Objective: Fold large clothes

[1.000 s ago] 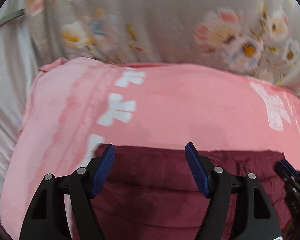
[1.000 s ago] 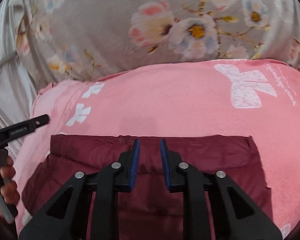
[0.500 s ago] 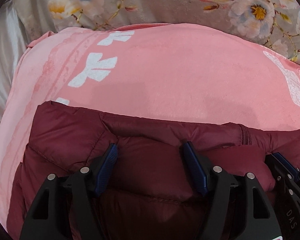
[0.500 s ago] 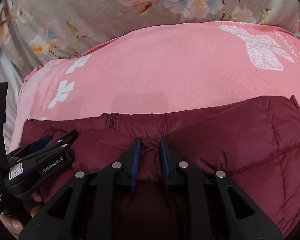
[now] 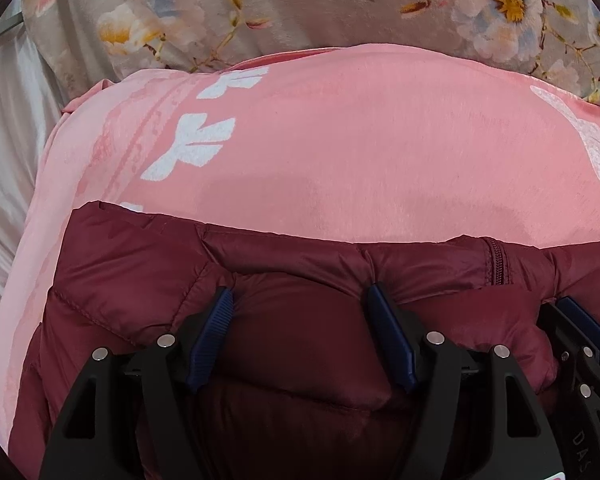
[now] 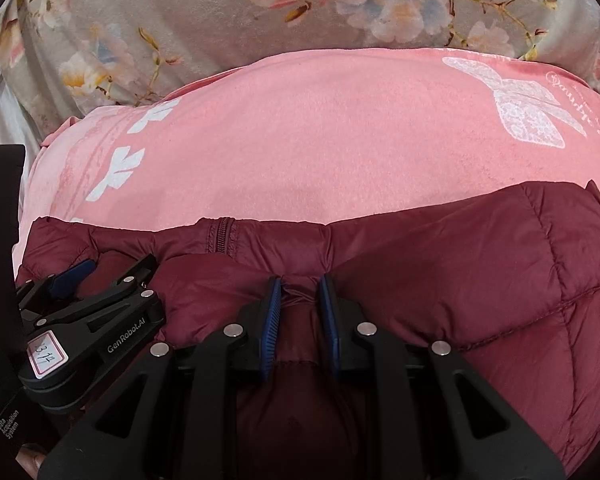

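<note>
Both my tools have come down, laying the quilted maroon puffer jacket (image 5: pixel 148 276) on the pink fleece blanket (image 5: pixel 360 152); right tool (image 6: pixel 299 286) pinches a narrow fold, left tool (image 5: pixel 300 300) grips a wide bunch

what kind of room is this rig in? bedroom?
Probably a bedroom, on a bed. The maroon puffer jacket lies on a pink blanket printed with white bows, a floral grey cover sits behind it, and a pale sheet shows at the left.
</note>
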`<act>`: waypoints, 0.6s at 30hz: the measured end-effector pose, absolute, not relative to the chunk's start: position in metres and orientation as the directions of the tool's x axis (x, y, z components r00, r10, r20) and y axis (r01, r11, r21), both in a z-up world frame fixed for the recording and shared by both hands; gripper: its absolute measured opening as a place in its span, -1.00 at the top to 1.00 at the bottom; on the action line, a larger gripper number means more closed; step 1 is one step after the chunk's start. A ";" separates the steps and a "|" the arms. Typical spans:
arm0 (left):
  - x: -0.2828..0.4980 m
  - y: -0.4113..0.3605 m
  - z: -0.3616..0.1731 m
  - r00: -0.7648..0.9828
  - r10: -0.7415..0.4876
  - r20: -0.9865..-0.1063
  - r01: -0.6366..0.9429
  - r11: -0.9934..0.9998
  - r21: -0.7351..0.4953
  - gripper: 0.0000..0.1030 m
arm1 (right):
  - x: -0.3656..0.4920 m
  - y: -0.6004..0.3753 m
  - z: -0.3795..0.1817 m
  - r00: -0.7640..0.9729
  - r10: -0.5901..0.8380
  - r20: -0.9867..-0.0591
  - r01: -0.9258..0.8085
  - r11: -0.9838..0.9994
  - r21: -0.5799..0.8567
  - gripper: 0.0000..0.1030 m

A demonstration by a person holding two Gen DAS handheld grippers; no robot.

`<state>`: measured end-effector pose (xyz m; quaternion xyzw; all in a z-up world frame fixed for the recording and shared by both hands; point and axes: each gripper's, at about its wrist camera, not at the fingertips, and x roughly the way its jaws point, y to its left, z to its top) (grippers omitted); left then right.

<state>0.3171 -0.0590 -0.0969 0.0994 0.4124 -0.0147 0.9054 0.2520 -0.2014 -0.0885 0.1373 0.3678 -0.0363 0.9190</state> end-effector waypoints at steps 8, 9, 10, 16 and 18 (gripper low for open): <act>0.317 -0.061 -0.098 0.662 0.067 -0.746 0.107 0.977 0.183 -0.32 | 0.252 -0.202 -0.089 0.728 0.036 -0.685 0.166 0.960 0.227 0.63; 0.317 -0.061 -0.098 0.662 0.067 -0.747 0.108 0.977 0.182 -0.32 | 0.252 -0.203 -0.089 0.728 0.038 -0.684 0.166 0.959 0.229 0.63; 0.317 -0.061 -0.098 0.661 0.066 -0.747 0.108 0.977 0.182 -0.33 | 0.251 -0.204 -0.089 0.731 0.046 -0.681 0.164 0.957 0.240 0.63; 0.307 -0.035 -0.077 0.642 -0.020 -0.767 0.126 0.989 0.080 -0.36 | 0.218 -0.239 -0.067 0.773 0.019 -0.635 0.221 0.929 0.297 0.63; 0.298 -0.013 -0.061 0.656 -0.035 -0.754 0.102 0.994 0.043 -0.36 | 0.204 -0.258 -0.063 0.775 -0.050 -0.630 0.281 0.920 0.273 0.59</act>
